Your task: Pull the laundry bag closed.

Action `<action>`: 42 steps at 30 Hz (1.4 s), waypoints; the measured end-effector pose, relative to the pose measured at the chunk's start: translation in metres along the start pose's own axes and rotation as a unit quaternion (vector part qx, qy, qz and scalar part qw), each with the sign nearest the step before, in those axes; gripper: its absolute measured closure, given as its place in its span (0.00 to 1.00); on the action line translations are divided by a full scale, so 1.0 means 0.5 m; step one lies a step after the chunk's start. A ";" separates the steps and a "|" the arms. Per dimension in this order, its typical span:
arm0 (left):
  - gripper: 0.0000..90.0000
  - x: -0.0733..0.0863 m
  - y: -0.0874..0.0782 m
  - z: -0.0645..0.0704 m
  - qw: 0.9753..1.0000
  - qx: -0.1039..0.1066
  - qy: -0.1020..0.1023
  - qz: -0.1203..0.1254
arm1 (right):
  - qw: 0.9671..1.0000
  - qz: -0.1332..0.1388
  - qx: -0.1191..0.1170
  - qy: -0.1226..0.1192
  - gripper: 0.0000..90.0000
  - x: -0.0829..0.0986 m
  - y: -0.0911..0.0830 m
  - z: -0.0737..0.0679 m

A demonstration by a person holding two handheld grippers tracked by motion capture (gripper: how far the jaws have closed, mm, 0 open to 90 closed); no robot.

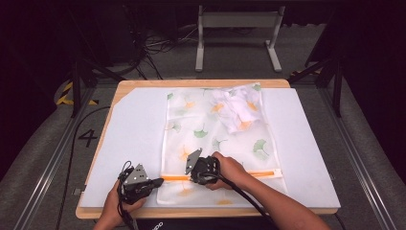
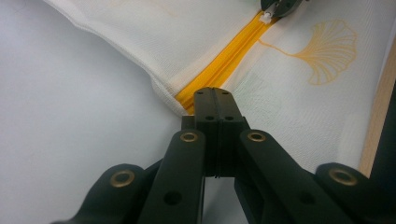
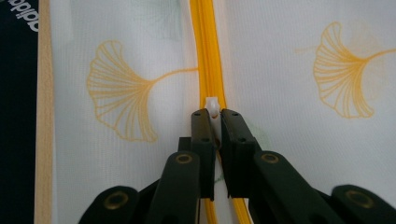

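Lying flat across the centre of the high view is a white mesh bag (image 1: pixel 215 139) printed with green and orange ginkgo leaves, on a white mat (image 1: pixel 134 139) that covers a wooden table (image 1: pixel 201 83). Inside the bag, at its upper right, sits a bunched white cloth (image 1: pixel 237 108) with the same kind of leaf print, seen through the mesh. An orange zipper (image 1: pixel 249 174) runs across the bag's lower part, near the bottom edge of the frame.

The left gripper (image 1: pixel 154 182) is at lower left of the high view, at the bag's left edge. In the left gripper view its jaws are pressed together on the end of the zipper (image 2: pixel 219 70), where the orange tape meets the bag's corner.

The right gripper (image 1: pixel 195 171) is at lower centre of the high view, over the zipper. In the right gripper view its jaws stand narrow, pinching the small white zipper pull (image 3: pixel 212 106), with orange tape running straight up the frame beyond it. The same pull (image 2: pixel 266 17) appears at the top of the left gripper view.
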State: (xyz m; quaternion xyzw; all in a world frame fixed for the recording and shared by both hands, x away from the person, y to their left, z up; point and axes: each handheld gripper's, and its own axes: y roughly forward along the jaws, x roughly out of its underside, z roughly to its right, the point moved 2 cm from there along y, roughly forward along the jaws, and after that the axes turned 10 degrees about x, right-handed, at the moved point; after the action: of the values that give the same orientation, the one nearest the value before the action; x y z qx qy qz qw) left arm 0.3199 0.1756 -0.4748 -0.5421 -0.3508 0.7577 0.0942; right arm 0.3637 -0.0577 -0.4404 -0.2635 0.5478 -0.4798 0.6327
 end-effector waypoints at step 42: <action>1.00 0.000 0.000 -0.001 1.000 0.005 -0.005 0.002 | 0.999 -0.001 0.015 0.032 0.94 0.114 -0.057 0.020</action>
State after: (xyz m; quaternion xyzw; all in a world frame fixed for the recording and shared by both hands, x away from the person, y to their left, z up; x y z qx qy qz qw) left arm 0.3204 0.1761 -0.4750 -0.5389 -0.3465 0.7621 0.0934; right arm 0.3605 -0.1223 -0.4385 -0.2396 0.5599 -0.4969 0.6182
